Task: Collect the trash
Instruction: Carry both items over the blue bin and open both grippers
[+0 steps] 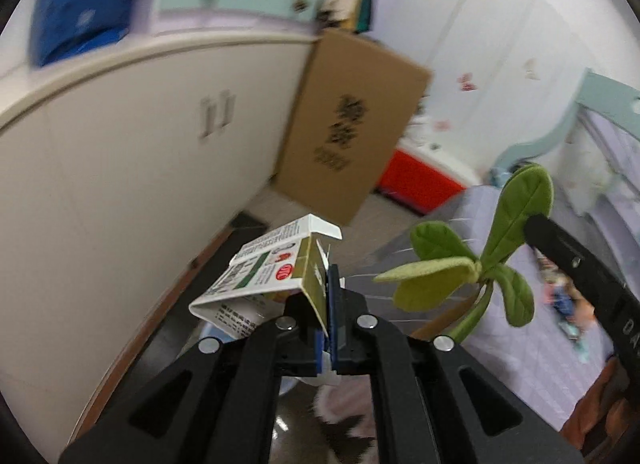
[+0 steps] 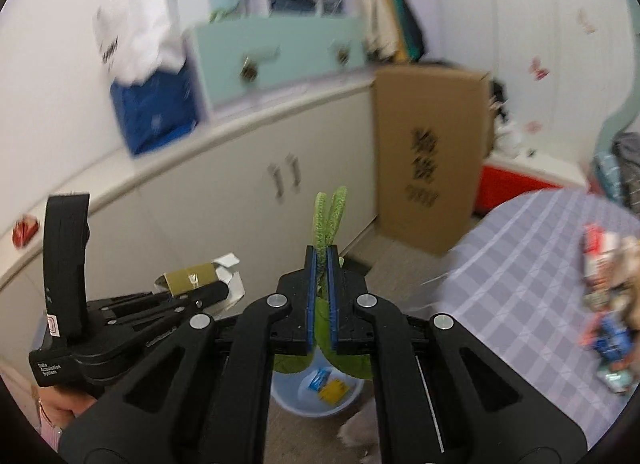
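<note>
My left gripper (image 1: 333, 284) is shut on a crumpled white and gold paper carton (image 1: 267, 272), held in the air; the same carton (image 2: 192, 278) shows at the left gripper's tip in the right wrist view. My right gripper (image 2: 322, 260) is shut on a green plush leafy sprig (image 2: 330, 216), whose leaves (image 1: 480, 260) spread out at the right of the left wrist view. Below both, on the floor, stands a pale blue bin (image 2: 318, 392) with a blue and a yellow wrapper inside.
A white cabinet (image 1: 132, 168) runs along the left, with a tall cardboard box (image 1: 352, 124) leaning at its end and a red box (image 1: 420, 180) behind. A bed with a lilac checked cover (image 2: 520, 284) fills the right; several wrappers (image 2: 608, 304) lie on it.
</note>
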Demonstrator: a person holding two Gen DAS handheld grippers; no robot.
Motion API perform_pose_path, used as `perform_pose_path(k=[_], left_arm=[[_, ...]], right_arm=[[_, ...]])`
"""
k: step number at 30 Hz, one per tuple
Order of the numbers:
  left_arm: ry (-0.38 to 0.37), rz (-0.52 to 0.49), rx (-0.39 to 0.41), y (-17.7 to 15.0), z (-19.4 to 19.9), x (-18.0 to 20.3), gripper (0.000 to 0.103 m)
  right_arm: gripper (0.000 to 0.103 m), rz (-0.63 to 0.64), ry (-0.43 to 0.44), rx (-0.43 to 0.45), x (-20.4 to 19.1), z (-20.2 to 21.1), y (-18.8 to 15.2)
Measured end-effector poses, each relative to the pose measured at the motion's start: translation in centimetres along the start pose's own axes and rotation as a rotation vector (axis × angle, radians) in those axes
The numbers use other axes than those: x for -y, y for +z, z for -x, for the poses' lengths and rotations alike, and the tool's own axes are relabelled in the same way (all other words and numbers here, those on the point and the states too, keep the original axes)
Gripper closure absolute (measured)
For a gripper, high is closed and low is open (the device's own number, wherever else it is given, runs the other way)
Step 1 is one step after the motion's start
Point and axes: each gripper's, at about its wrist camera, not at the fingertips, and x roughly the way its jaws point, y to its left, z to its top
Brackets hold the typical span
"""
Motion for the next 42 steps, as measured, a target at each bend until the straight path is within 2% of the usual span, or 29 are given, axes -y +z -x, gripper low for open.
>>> perform_pose_path(k=[4, 6, 7, 8, 9, 13, 21, 27, 33, 34, 36, 37, 38, 42], left_arm=[[0.11, 0.044, -0.059, -0.8, -3.3, -3.8, 0.101], [0.121, 0.067, -0.096, -1.3, -4.8, -5.7, 0.101], [0.127, 0.077, -0.113, -1.6, -5.5, -6.5, 0.101], [0.141, 0.087, -0.136, -1.8, -6.4, -7.3, 0.101], [0.147, 0.092, -0.152, -2.0, -6.9, -7.9, 0.101], [0.156, 0.092, -0.185, -2.9, -8.2, -8.6, 0.101], [0.139, 0.056, -0.206, -3.2, -9.7, -7.3, 0.1], [0.124, 0.03, -0.206, -2.7, -10.0, -5.7, 0.1], [0.102, 0.001, -0.195, -1.2, -10.1, -3.6, 0.099], [0.092, -0.003, -0.2, -0.9, -10.3, -3.1, 0.093], [0.108, 0.004, -0.217, -0.5, -10.6, -2.9, 0.058], [0.118, 0.019, -0.215, -0.3, -10.5, -2.8, 0.027], [0.117, 0.03, -0.204, -0.2, -10.4, -2.9, 0.024], [0.103, 0.078, -0.185, -0.2, -9.2, -3.0, 0.024]], right_arm=[[0.097, 0.008, 0.034, -0.105, -2.2, -6.6, -2.3], [0.088, 0.019, 0.045, -0.142, -2.9, -9.1, -3.6], [0.071, 0.025, 0.03, -0.179, -3.2, -10.7, -4.4], [0.043, 0.02, 0.027, -0.204, -3.3, -11.8, -5.0], [0.041, 0.01, 0.036, -0.222, -3.3, -12.6, -5.6], [0.041, 0.001, -0.002, -0.255, -3.0, -14.0, -7.0], [0.04, 0.058, -0.11, -0.2, -2.5, -12.8, -6.5], [0.036, 0.073, -0.185, -0.086, -2.2, -10.4, -5.6], [0.032, 0.026, -0.206, 0.023, -1.1, -7.8, -4.6], [0.031, 0.018, -0.211, 0.041, -0.9, -7.3, -4.4], [0.03, 0.009, -0.216, 0.06, -0.6, -6.6, -4.1], [0.03, 0.0, -0.214, 0.063, -0.3, -6.1, -4.0], [0.03, -0.005, -0.212, 0.064, -0.3, -5.9, -3.9], [0.03, -0.028, -0.212, 0.072, 0.5, -4.6, -3.8]])
